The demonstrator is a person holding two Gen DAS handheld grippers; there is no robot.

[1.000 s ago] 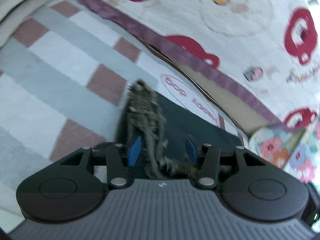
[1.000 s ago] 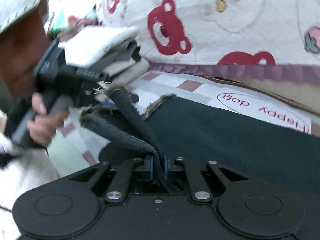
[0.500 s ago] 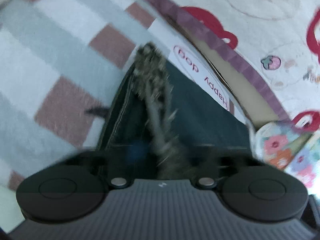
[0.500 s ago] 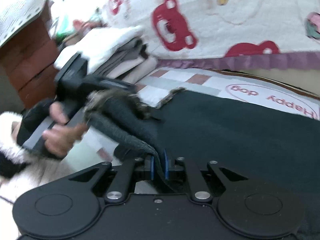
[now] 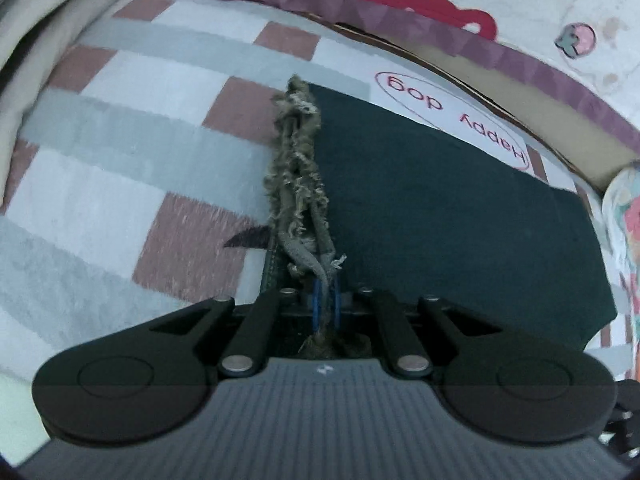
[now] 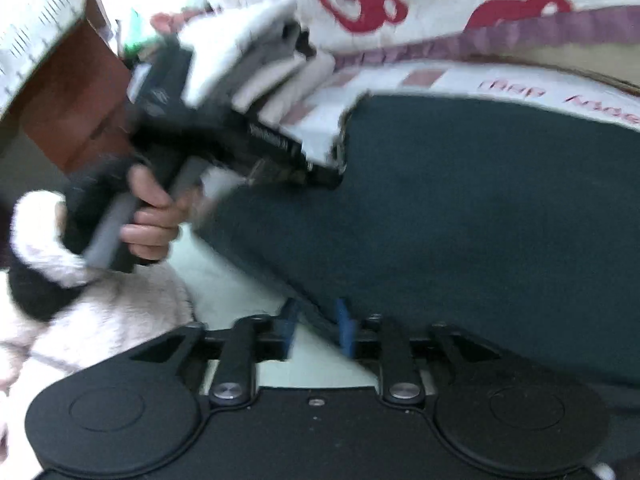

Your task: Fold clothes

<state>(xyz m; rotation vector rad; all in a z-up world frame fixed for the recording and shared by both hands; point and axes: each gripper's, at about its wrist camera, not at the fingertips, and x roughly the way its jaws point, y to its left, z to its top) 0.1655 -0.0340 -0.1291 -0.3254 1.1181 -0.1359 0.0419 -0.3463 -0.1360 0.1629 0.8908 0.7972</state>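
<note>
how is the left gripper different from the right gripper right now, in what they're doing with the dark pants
The left gripper has its jaws closed on the frayed hem of the dark pants; the right gripper has its jaws parted, with the fabric edge lying loosely between them, not pinched. The left gripper's blue pads sit almost together; the right gripper's blue pads stand apart. Both point across the same pants, spread on the checked mat.

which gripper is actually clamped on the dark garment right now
The left gripper: its blue pads are pinched shut on the frayed hem. The right gripper has its pads apart, with the garment edge loose between them.
</note>
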